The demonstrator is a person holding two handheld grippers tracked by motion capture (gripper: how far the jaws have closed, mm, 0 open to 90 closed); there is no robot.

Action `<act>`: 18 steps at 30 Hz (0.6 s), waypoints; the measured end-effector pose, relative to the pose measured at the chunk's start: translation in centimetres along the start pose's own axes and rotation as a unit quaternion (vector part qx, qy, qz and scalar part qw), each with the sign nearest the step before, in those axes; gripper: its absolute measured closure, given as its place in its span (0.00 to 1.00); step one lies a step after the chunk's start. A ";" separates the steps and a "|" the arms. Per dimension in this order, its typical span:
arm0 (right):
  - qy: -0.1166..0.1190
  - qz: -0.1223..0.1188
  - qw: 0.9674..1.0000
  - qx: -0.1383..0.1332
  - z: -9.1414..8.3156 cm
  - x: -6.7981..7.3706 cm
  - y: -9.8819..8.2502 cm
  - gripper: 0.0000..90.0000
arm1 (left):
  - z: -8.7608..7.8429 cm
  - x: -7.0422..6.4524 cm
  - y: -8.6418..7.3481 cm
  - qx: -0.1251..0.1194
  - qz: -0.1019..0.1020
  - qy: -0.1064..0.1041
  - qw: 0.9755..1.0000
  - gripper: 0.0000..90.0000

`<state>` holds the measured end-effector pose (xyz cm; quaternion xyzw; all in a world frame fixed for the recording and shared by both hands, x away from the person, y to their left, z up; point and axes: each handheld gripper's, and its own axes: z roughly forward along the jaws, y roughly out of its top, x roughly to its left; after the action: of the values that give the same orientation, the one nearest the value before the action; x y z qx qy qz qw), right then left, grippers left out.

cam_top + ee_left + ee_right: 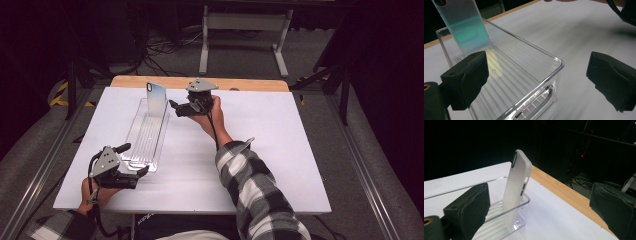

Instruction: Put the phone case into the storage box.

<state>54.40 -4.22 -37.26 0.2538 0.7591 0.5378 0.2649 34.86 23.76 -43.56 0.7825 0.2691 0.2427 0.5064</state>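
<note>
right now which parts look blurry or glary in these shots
Left gripper view: the phone case is soft and out of focus, and glare streaks the clear bin rim. Right gripper view: near jaws blurred, background black. High view: evenly lit table, dark surroundings.

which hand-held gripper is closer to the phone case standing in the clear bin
Right. The right hand-held gripper sits open just beside the phone case at the clear bin's far end. The left hand-held gripper is open at the near end, well away from the case.

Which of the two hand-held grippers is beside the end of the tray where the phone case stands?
The right hand-held gripper, at the far end of the clear tray, beside the leaning phone case. The left hand-held gripper is at the near end.
</note>
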 end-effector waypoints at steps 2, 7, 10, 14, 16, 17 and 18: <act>0.002 -0.001 1.000 -0.001 -0.1 0.0 0.0 0.04 | 0.0 0.0 0.0 0.000 0.000 0.000 1.000 0.06; 0.000 -0.012 1.000 0.000 -0.5 0.2 0.3 0.04 | 0.1 -0.1 0.0 -0.001 0.002 -0.001 1.000 0.05; -0.001 -0.020 1.000 0.003 -0.8 0.4 0.4 0.04 | 0.2 -0.1 0.0 -0.001 0.002 0.000 1.000 0.05; 0.001 -0.026 1.000 0.003 -1.1 0.6 0.6 0.04 | 0.1 -0.2 0.1 -0.011 0.004 0.004 1.000 0.05; 0.003 -0.025 1.000 0.003 -1.3 0.6 0.6 0.04 | 0.0 -0.2 0.1 -0.015 0.003 0.003 1.000 0.05; 0.003 -0.027 1.000 0.001 -1.4 0.6 0.7 0.04 | 0.1 -0.2 0.1 -0.013 0.004 0.005 1.000 0.05; 0.003 -0.027 1.000 0.000 -1.6 0.6 0.7 0.04 | 0.1 -0.2 0.1 -0.013 0.003 0.004 1.000 0.05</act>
<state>52.94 -4.68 -36.24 0.2315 0.7665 0.5312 0.2768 34.79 23.55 -43.56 0.7761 0.2654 0.2506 0.5143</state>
